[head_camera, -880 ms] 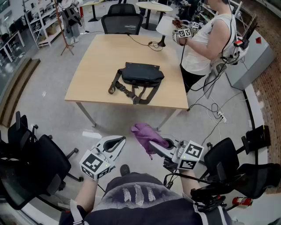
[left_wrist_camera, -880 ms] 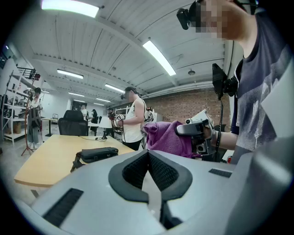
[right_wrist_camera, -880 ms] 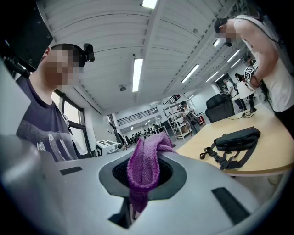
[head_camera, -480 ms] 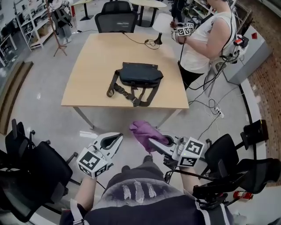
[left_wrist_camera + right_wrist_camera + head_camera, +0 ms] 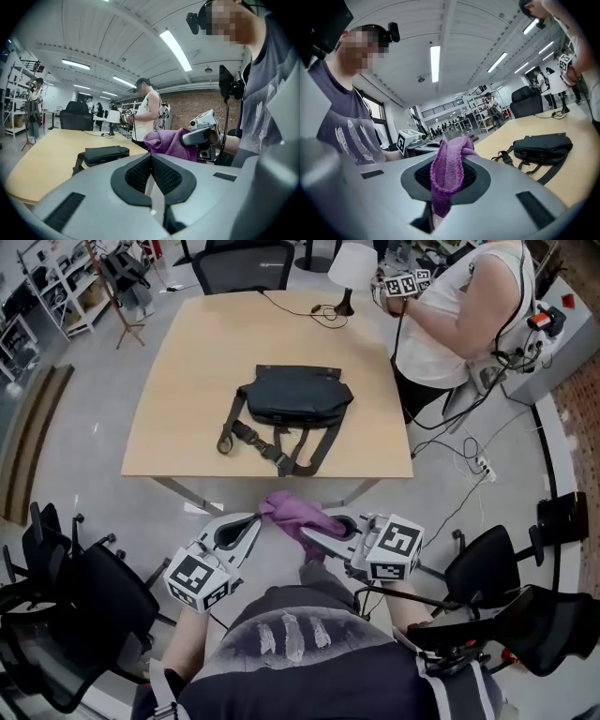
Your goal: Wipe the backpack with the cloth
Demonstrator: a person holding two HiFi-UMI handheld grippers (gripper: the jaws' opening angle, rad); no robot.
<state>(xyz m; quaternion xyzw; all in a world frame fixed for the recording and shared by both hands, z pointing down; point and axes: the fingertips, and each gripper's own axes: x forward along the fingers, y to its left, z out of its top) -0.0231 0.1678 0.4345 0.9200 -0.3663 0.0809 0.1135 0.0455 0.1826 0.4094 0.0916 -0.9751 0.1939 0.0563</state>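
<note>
Short of the backpack (image 5: pixel 295 399) lying mid-way across the tabletop (image 5: pixel 183 381), your right tongs (image 5: pixel 309 532) pinch the purple cloth (image 5: pixel 291 510) and your left tongs (image 5: pixel 253 521) are pressed together, empty, so step closer and lay a broad fold flat on its top panel.

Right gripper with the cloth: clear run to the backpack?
Probably yes, with a step forward. The right gripper is shut on the cloth, short of the table; the backpack lies mid-table with bare wood before it.
</note>
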